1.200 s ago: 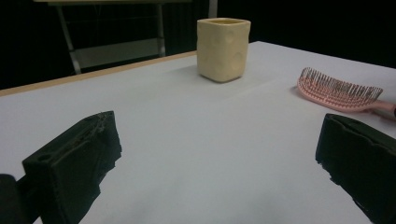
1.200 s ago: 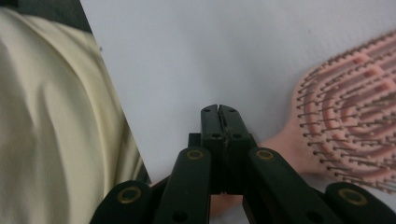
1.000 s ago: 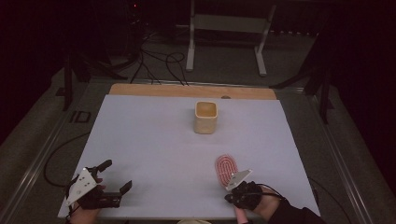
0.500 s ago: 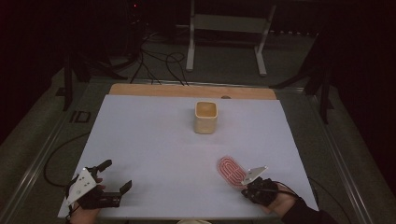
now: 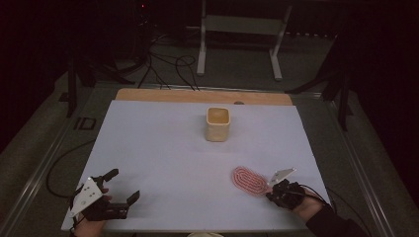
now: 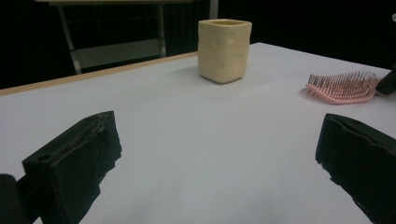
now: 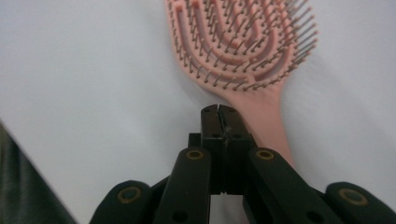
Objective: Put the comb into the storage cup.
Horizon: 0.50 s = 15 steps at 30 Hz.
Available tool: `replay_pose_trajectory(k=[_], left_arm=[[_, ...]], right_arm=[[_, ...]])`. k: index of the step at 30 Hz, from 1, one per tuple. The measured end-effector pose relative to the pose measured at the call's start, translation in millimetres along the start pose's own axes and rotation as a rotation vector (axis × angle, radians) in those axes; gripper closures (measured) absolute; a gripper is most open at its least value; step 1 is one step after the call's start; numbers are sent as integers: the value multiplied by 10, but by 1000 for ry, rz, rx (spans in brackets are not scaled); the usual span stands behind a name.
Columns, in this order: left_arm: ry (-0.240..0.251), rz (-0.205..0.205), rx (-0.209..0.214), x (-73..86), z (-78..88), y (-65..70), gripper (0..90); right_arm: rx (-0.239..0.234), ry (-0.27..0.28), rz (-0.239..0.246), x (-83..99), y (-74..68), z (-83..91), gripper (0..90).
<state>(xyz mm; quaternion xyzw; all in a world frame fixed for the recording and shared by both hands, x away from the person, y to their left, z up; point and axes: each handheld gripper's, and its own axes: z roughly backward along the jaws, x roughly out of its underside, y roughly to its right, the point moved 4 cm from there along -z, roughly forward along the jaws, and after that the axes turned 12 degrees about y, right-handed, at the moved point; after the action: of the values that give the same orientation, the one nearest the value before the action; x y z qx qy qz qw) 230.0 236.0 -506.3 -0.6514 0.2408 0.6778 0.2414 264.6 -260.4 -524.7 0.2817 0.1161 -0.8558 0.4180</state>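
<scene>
White tabletop, dark room | pink hairbrush flat near right edge, bristles up | right gripper closed, empty, beside handle (likely nudging) | left gripper wide, idle

This looks like a lab or a recording studio, not a home. The room is dark, and the white-topped desk alone is lit. Loose black cables trail over the grey floor behind it, beside a bare metal stand.
</scene>
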Motion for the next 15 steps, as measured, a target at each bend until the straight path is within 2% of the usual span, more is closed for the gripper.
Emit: replay_pose_trajectory(k=[5,11,15], left_arm=[[-1,0,-1,0,3,0,2],[-1,0,1,-1,4,5,2],[-1,-1,-2,-1,4,2,2]], right_arm=[[-10,15,-4,-21,7,26,900],[-40,20,34,-46,-18,78,894],[-59,16,81,-61,-29,106,797]])
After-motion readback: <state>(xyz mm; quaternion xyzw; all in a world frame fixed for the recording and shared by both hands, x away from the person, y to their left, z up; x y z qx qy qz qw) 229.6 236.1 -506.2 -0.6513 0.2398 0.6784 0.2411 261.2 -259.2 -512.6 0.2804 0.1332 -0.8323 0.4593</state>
